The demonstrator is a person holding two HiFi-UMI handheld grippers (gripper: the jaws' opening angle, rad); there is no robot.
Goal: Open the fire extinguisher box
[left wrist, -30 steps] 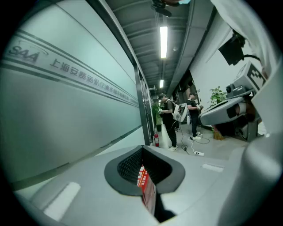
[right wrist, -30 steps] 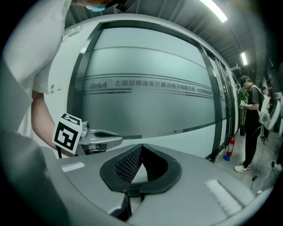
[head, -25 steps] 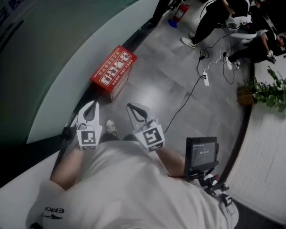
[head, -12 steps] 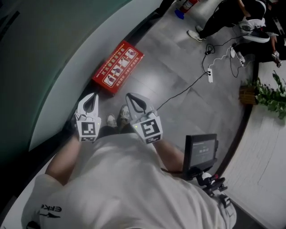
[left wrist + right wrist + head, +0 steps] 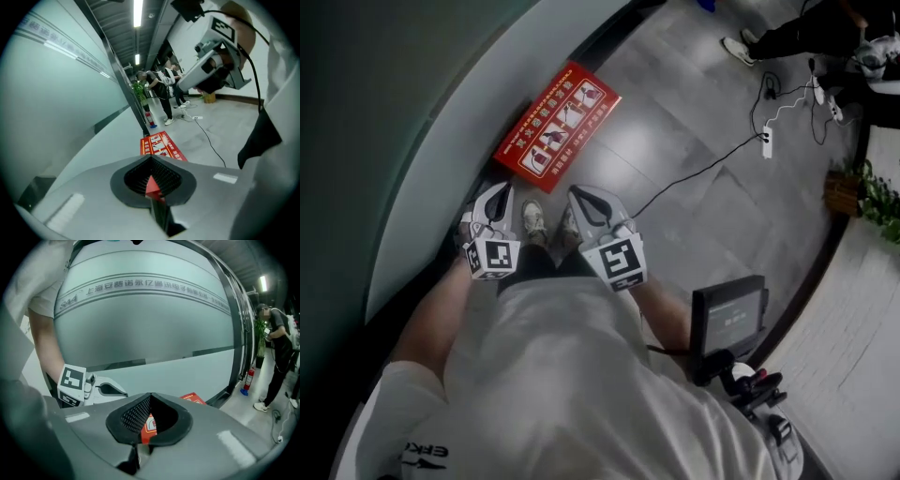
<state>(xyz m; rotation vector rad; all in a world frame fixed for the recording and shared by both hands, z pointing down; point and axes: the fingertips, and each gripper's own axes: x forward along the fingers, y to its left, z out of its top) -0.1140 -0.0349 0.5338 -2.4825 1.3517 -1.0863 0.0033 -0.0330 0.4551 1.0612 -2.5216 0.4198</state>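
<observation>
The fire extinguisher box (image 5: 558, 117) is a flat red case with white pictures on its lid. It lies closed on the grey floor against the curved glass wall. My left gripper (image 5: 494, 194) and right gripper (image 5: 577, 195) are held side by side at waist height, short of the box and above the person's shoes (image 5: 534, 218). Both are shut with nothing between the jaws. In the left gripper view the box (image 5: 161, 146) shows beyond the shut left gripper (image 5: 151, 159). From the right gripper (image 5: 150, 395) view, a corner of the box (image 5: 193, 398) shows.
A black cable and a white power strip (image 5: 766, 141) run across the floor to the right. A small monitor (image 5: 728, 319) hangs at the person's right hip. People's legs (image 5: 769, 42) and a plant (image 5: 872, 192) are at the far right. A red extinguisher (image 5: 249, 376) stands by the wall.
The person has walked toward the box, which now lies closer in front of both grippers. The grippers have stayed shut and side by side.
</observation>
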